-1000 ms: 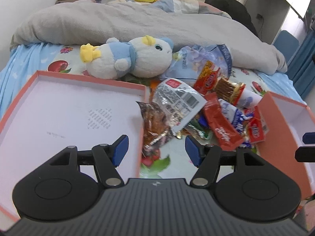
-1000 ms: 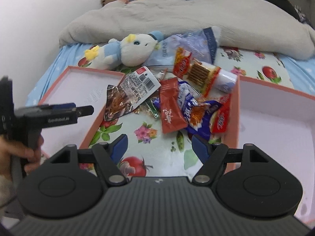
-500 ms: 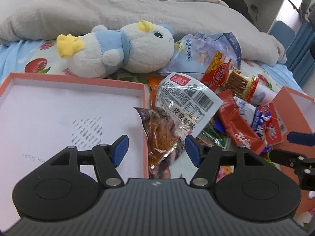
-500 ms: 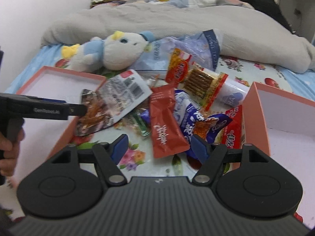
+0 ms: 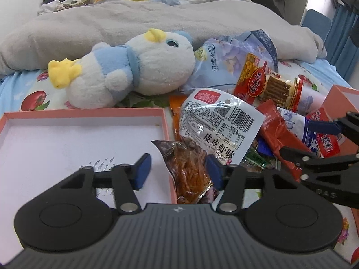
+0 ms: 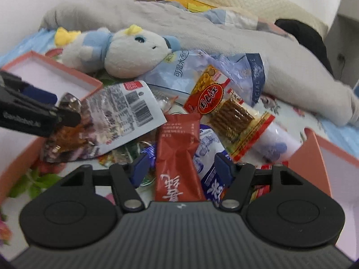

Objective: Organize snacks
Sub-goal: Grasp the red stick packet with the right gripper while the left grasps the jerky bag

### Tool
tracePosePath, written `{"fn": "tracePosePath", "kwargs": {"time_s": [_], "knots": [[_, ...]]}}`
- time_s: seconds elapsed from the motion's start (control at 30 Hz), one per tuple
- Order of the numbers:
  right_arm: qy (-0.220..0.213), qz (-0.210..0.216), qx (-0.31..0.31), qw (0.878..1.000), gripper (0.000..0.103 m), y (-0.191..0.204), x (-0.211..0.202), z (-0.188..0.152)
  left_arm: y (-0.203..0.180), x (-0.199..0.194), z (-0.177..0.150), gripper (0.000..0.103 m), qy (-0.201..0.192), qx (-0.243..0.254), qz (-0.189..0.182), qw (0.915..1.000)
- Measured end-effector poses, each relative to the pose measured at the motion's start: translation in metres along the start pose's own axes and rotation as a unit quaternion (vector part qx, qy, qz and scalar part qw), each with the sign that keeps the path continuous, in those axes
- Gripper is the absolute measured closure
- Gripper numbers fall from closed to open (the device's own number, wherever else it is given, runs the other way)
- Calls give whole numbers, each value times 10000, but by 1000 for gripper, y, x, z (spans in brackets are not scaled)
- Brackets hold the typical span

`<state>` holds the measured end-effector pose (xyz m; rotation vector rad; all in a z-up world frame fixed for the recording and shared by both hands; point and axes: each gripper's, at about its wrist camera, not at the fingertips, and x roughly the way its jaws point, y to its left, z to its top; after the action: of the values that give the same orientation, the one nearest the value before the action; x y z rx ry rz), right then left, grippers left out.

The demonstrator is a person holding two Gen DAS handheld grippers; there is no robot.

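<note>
Left wrist view, shrimp-flavor snack pack (image 5: 221,130), barcode

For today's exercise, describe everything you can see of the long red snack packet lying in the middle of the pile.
The red snack packet is a long, glossy, foil-like pouch with a crimped end, small white print and large white characters. It lies flat, lengthwise, overlapping a blue-and-white packet beside it. Its near end sits between the right gripper fingers, which have just been closing without visibly pressing it.

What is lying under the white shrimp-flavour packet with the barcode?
Under the white packet lie a clear bag of brown snack and an orange wrapper. Anything else beneath is covered.
</note>
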<state>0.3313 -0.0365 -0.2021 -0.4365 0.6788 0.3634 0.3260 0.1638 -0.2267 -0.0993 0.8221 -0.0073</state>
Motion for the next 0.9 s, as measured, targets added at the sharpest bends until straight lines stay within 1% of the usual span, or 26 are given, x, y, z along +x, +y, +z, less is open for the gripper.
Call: {"fn": "tracePosePath", "kwargs": {"time_s": [0.07, 0.13, 0.17, 0.2, 0.23, 0.27, 0.3, 0.33, 0.4, 0.43, 0.6, 0.7, 0.9], "knots": [[52, 59, -93, 9999, 40, 2, 6, -1, -3, 3, 0, 55, -10, 46, 43, 10000], [191, 155, -100, 9996, 46, 4, 14, -3, -7, 6, 0, 61, 11, 150, 172, 9997], [270, 201, -103, 9994, 54, 4, 19, -5, -10, 6, 0, 63, -9, 234, 202, 9995], [307, 234, -102, 9992, 56, 6, 22, -6, -12, 6, 1, 66, -27, 276, 223, 9994], [285, 236, -99, 9993, 56, 7, 22, -7, -15, 6, 1, 72, -45, 317, 251, 9992], [257, 234, -120, 9993, 57, 8, 22, -8, -17, 5, 2, 74, -56, 365, 269, 9990], [234, 235, -140, 9994, 58, 9, 21, -8, -20, 5, 2, 80, -67, 407, 336, 9986], [213, 248, -116, 9994, 60, 8, 20, -8, -22, 3, 2, 85, -85, 446, 327, 9984], [209, 285, -79, 9993, 68, 8, 16, -7, -24, 1, 2, 88, -62, 415, 327, 9986], [208, 276, -104, 9993, 69, 9, 14, -7, -25, 0, 1, 90, -63, 402, 327, 9986], [175, 414, 42, 9990, 72, 5, -3, -9, -25, -13, -5, 92, -28, 173, 333, 9993], [92, 393, 34, 9992, 72, 5, -20, -13, -31, -27, -10, 93, -50, 127, 364, 9992], [54, 429, 257, 9987, 72, 0, -55, -29, -46, -57, -23, 93, -104, -54, 359, 9993]]}}
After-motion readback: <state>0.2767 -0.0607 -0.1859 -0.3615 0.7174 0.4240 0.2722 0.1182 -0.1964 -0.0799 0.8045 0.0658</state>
